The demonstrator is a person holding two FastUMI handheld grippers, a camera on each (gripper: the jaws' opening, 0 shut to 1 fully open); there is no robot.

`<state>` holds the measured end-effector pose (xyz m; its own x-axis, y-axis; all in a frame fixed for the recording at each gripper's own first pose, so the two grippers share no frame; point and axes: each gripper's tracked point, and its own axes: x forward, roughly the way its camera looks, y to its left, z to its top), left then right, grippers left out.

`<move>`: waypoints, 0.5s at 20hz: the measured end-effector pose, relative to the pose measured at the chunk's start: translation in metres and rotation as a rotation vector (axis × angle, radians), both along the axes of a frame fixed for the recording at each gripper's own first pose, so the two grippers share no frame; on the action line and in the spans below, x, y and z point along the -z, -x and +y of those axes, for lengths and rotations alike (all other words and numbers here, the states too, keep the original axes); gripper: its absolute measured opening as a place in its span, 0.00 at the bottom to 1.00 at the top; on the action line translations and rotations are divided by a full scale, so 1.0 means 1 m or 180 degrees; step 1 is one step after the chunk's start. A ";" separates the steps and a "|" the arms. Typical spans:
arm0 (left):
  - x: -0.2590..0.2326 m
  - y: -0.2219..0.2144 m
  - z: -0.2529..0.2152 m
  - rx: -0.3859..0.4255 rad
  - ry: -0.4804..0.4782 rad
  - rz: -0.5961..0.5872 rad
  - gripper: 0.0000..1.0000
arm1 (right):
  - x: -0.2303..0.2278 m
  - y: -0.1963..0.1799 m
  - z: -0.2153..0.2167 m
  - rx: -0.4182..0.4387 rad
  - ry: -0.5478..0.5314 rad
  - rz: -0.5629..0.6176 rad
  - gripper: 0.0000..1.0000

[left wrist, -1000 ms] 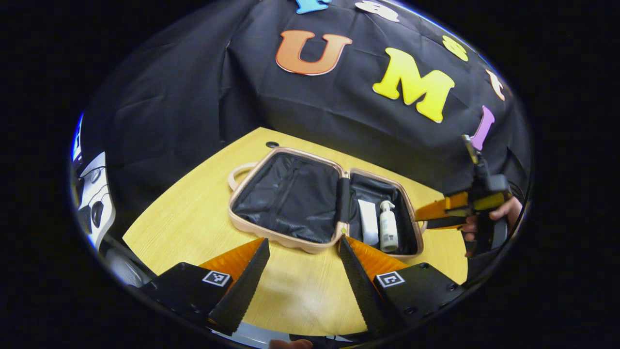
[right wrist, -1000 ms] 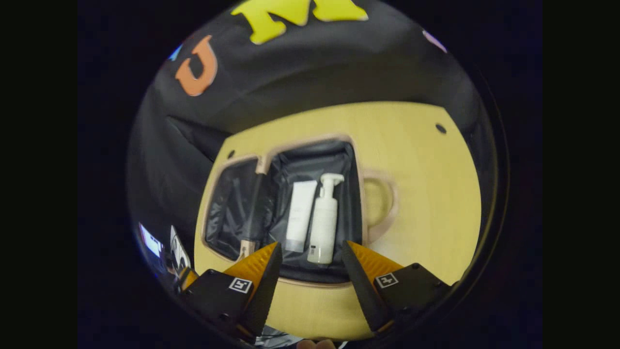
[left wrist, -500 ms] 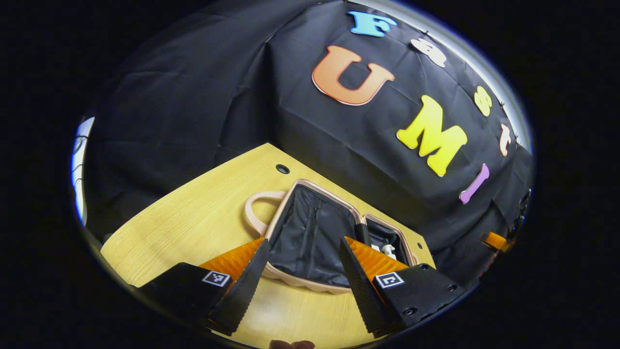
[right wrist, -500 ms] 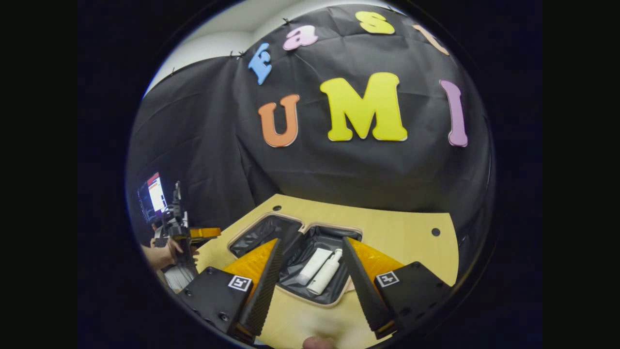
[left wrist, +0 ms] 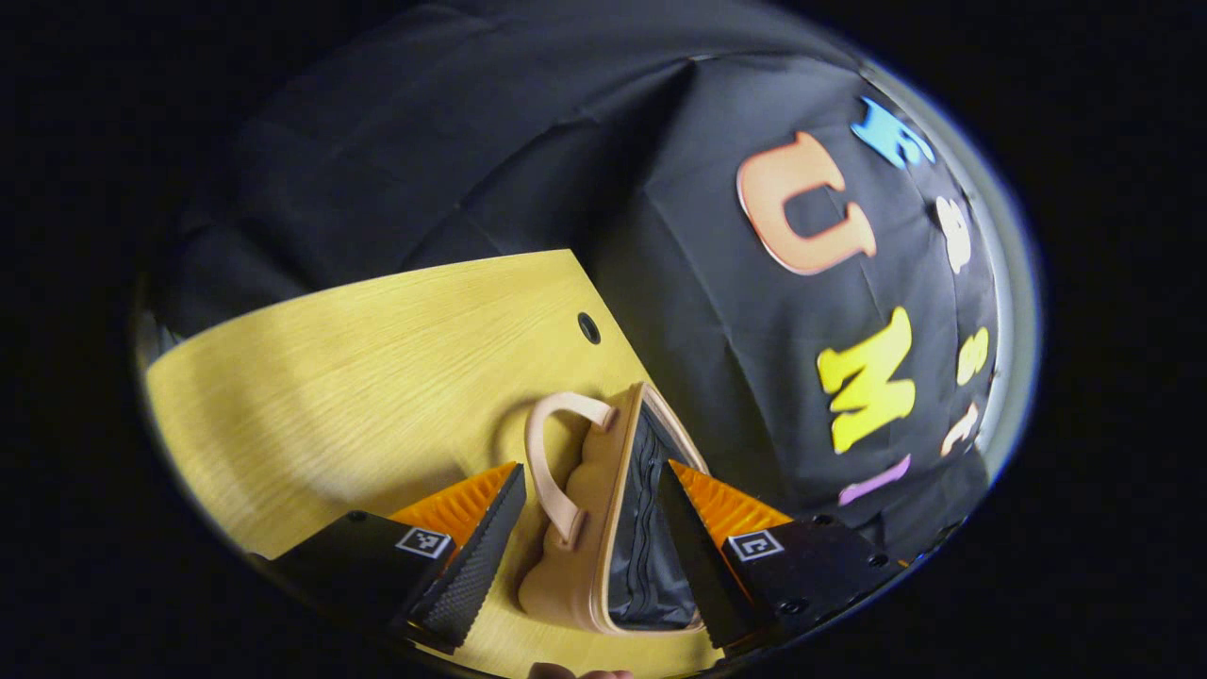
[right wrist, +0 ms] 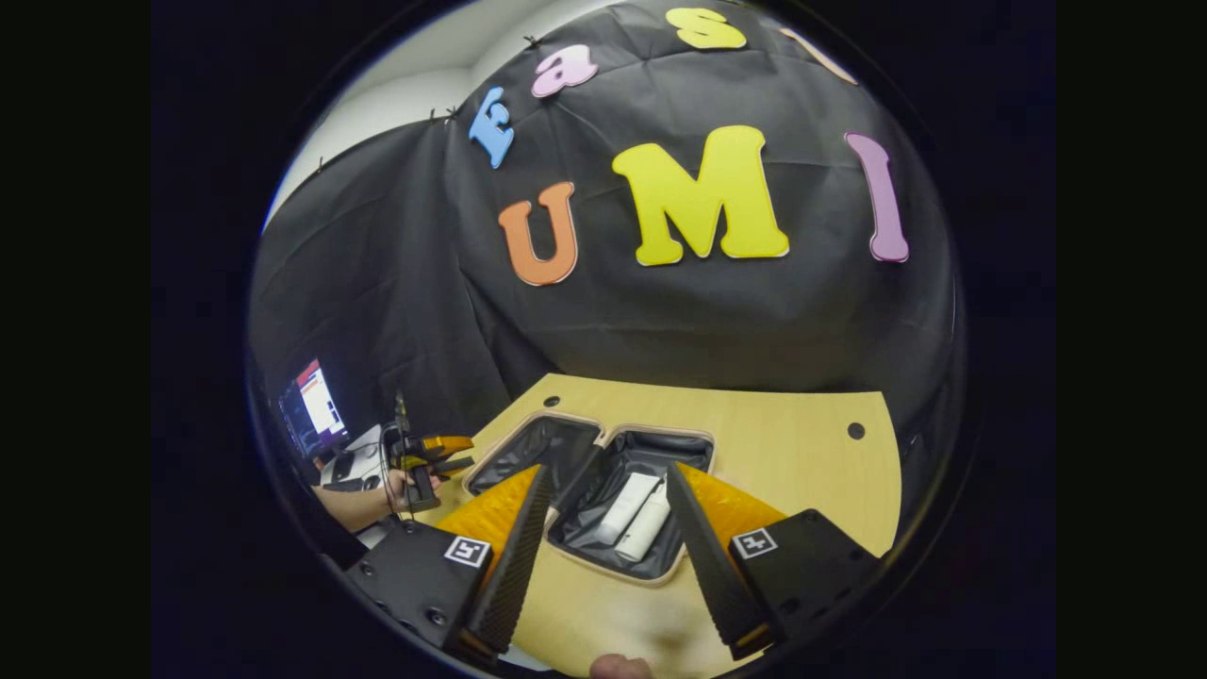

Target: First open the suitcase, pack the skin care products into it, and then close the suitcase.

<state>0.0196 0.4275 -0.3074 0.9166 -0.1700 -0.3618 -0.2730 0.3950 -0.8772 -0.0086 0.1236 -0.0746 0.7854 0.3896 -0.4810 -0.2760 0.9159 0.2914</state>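
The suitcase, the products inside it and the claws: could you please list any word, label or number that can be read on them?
Suitcase: no text visible.
Tube: any print too small to read.
Pump bottle: any print too small to read.
Left claw: square coded marker, a pattern, no words.
Right claw: the same kind of marker, no words.

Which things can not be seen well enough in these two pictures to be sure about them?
- Left gripper view: the suitcase is seen edge-on, so its own shell hides what lies inside.
- Right gripper view: the tube and the pump bottle are too small to read any print, and the right gripper fingers cover the case's sides.
- Right gripper view: the left gripper is far off and small; whether it touches the suitcase is unclear.
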 end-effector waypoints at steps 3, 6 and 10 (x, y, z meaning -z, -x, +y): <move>0.015 -0.012 0.006 -0.0083 0.0240 0.0019 0.97 | 0.003 0.000 -0.002 0.0021 0.0078 0.0013 0.75; 0.032 -0.029 -0.003 -0.0032 0.0385 0.0123 0.78 | 0.004 0.000 -0.005 0.0061 0.0092 0.0026 0.75; 0.040 -0.045 -0.008 -0.0112 0.0750 0.0209 0.53 | 0.005 -0.002 -0.013 0.0146 0.0071 0.0051 0.75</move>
